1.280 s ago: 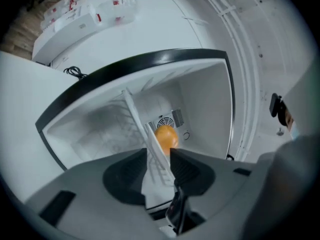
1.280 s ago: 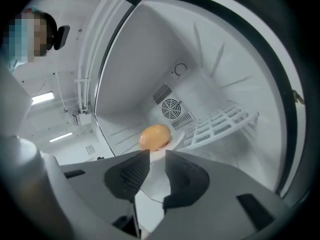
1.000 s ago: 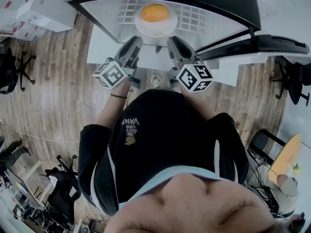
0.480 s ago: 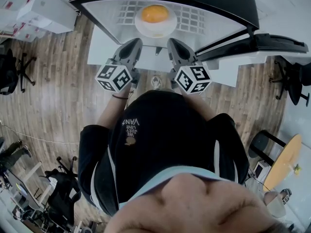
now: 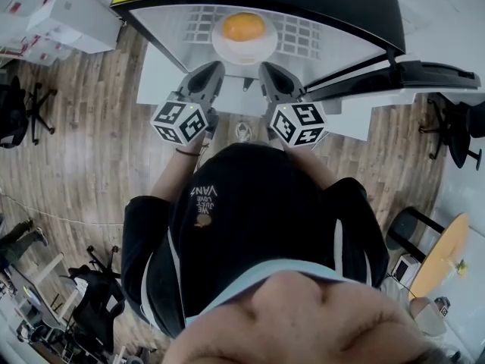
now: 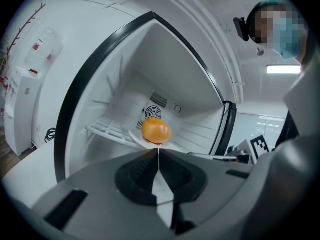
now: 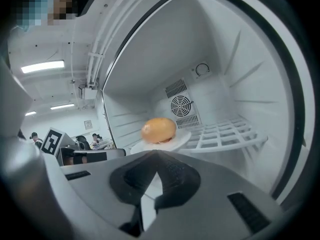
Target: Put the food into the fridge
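Note:
An orange round food (image 5: pixel 243 26) lies on a white plate (image 5: pixel 244 49) on the wire shelf (image 5: pixel 303 32) inside the open fridge. From the left gripper view the food (image 6: pixel 156 131) and the plate (image 6: pixel 136 138) sit straight ahead, deep in the compartment. In the right gripper view the same food (image 7: pixel 158 129) rests on the plate (image 7: pixel 179 141). My left gripper (image 5: pixel 214 67) (image 6: pixel 158 150) is shut and holds nothing, just outside the fridge opening. Beside it my right gripper (image 5: pixel 267 67) (image 7: pixel 156 152) is also shut and empty. Both point level at the shelf.
The fridge door (image 5: pixel 409 70) stands open to the right. White boxes (image 5: pixel 61 14) stand on the wooden floor at the upper left. Office chairs (image 5: pixel 26 105) are at the left and right edges, and a yellow round table (image 5: pixel 443 249) is at the lower right.
Both grippers' marker cubes have rolled, the left one more, and both have edged slightly toward the fridge. The food and plate have stayed put.

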